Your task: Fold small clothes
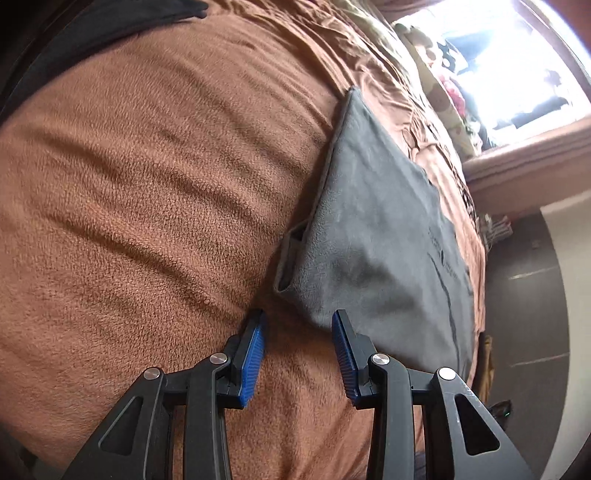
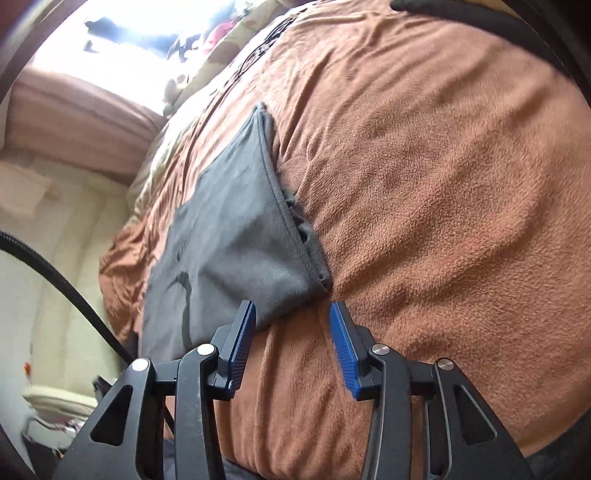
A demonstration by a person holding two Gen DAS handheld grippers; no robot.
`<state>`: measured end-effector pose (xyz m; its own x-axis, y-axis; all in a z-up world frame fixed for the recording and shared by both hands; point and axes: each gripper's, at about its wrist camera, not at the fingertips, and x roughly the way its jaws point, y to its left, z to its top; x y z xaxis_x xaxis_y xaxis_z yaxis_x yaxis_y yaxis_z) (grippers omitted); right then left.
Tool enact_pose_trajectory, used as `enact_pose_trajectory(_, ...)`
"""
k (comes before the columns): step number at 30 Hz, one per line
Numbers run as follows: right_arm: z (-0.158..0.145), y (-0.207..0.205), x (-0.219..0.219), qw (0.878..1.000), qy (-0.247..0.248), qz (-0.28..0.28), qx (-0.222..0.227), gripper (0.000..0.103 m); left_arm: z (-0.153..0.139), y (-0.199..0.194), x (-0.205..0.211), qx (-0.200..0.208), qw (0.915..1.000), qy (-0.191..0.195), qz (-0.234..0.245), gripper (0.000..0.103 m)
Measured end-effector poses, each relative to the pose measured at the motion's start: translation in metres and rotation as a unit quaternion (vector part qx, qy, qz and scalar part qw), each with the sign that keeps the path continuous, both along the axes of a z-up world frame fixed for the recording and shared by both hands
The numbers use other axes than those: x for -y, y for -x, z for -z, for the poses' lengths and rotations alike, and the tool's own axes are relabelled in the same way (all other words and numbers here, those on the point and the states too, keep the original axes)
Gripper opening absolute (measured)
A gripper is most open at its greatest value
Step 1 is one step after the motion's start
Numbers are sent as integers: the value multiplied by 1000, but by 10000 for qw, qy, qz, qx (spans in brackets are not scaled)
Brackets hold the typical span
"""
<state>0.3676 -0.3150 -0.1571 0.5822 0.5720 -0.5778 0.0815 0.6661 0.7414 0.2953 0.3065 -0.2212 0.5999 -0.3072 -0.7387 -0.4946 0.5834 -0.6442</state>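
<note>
Where fleecy brown blanket (image 1: 147, 184) ripples, folded grey garment (image 1: 376, 229), flat.

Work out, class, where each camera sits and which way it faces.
Left wrist: on the left gripper, facing forward over the brown blanket; grey garment ahead-right; open fingers show.
Right wrist: on the right gripper, same blanket; garment ahead-left; open fingers show.
Shared: garment, blanket, bright window.

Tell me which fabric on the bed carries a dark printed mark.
The grey garment, folded flat on the brown blanket; its curved dark print shows near one edge. The blanket is plain fuzzy brown without print.
</note>
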Motion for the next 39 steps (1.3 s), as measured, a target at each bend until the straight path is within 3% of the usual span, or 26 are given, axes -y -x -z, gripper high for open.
enact_pose_trajectory(7, 20, -3, 7, 9988, -429, 217, -9, 40, 4, 2, -10, 197, 9988, 293, -350, 39)
enact_pose_trajectory(9, 19, -2, 5, 9991, -335, 242, 18, 30, 3, 3, -9, 294, 9984, 263, -398, 33)
enact_pose_trajectory(11, 12, 0, 4, 9995, -202, 228, 97, 19, 0, 2, -7, 475, 9979, 350, -250, 19)
enact_pose_trajectory(14, 1, 8, 2, 9992, -143, 147, 352, 17, -10, 3, -6, 567, 9981, 177, -144, 19)
enact_pose_trajectory(18, 7, 13, -1, 9995, -101, -123, 268, 17, -12, 4, -7, 471, 9988, 120, -95, 19)
enact_pose_trajectory(23, 19, 12, 2, 9998, -139, -114, 68, 18, -5, 1, -6, 329, 9994, 67, -56, 41)
enact_pose_trajectory(26, 23, 10, 8, 9996, -289, -40, -12, 23, -1, -1, -7, 286, 9995, 98, -59, 41)
enact_pose_trajectory(34, 34, -7, 10, 9969, -746, 232, 109, 23, 4, -15, -6, 428, 9987, 188, -189, 41)
enact_pose_trajectory(36, 36, -8, 5, 9955, -869, 312, 202, 23, 3, -20, -6, 392, 9989, 201, -163, 37)
enact_pose_trajectory(38, 35, -10, 1, 9950, -896, 368, 225, 21, 5, -23, -10, 344, 9989, 251, -201, 9)
enact_pose_trajectory(39, 33, -9, 1, 9952, -849, 410, 245, 10, 6, -22, -12, 338, 9985, 352, -238, 9)
